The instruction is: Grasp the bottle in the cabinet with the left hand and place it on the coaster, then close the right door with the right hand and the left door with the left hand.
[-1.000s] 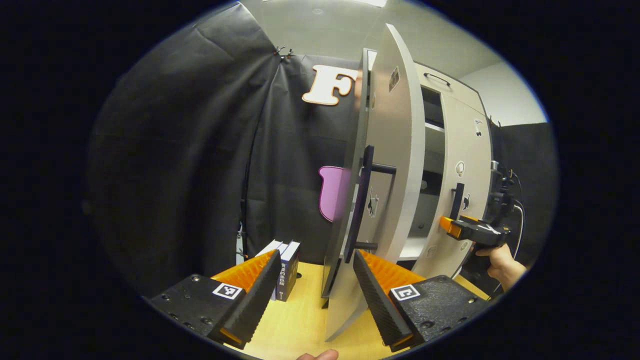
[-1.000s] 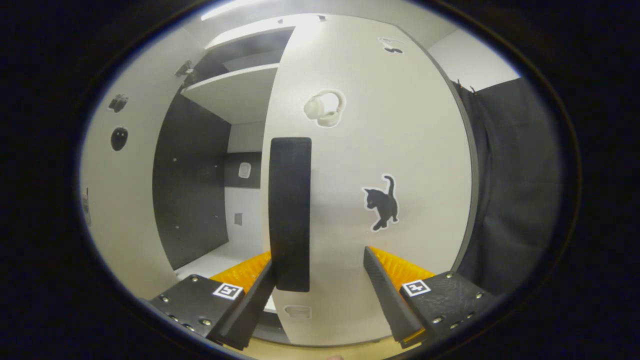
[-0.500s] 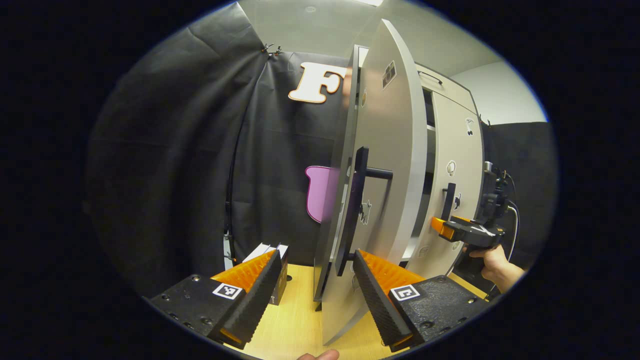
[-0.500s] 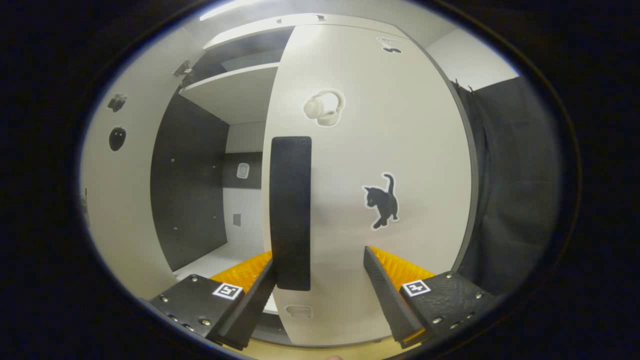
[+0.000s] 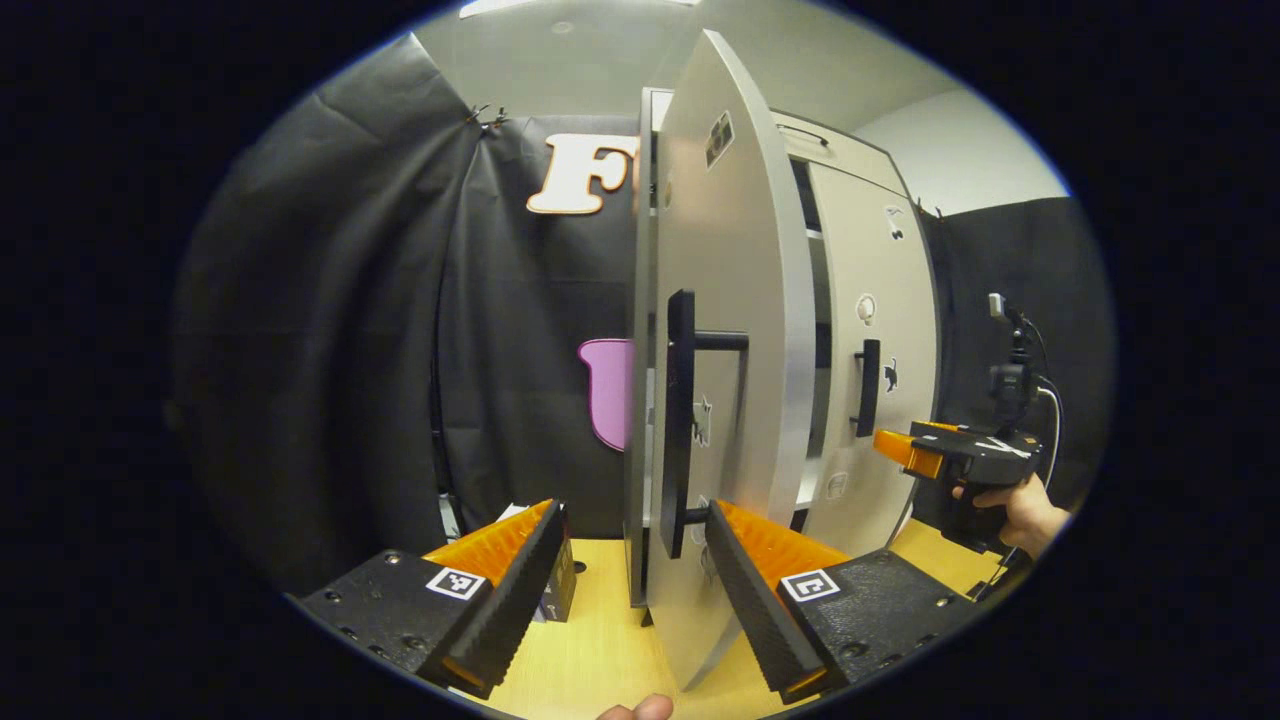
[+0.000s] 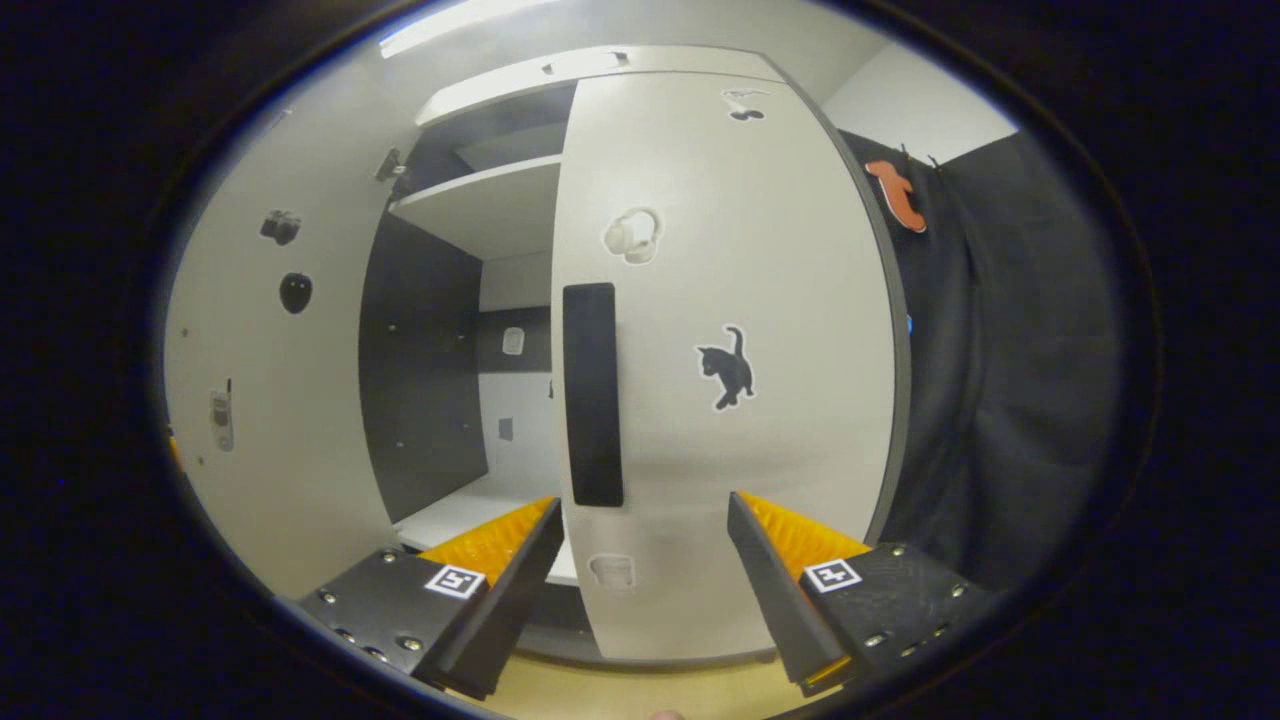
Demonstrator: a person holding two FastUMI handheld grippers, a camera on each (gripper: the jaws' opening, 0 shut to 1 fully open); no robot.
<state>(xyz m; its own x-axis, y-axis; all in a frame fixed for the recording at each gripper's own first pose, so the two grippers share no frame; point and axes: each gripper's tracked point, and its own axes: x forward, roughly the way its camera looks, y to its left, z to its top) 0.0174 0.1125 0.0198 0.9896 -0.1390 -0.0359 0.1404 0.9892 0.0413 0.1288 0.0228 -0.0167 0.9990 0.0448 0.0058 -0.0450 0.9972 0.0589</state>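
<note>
Left door (image 5: 730, 330) stood ajar at cabinet front, near the wide-open, empty left tool (image 5: 630, 585). Rigid hinged panel, probably light (push near handle (image 5: 682, 420)). Right tool (image 6: 640, 580) also wide, empty.

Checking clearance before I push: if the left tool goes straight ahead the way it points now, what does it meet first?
Most likely the left door: its black handle stands between the open left tool's fingers, just ahead. Depth is hard to judge, so it may hit the door's edge first.
</note>
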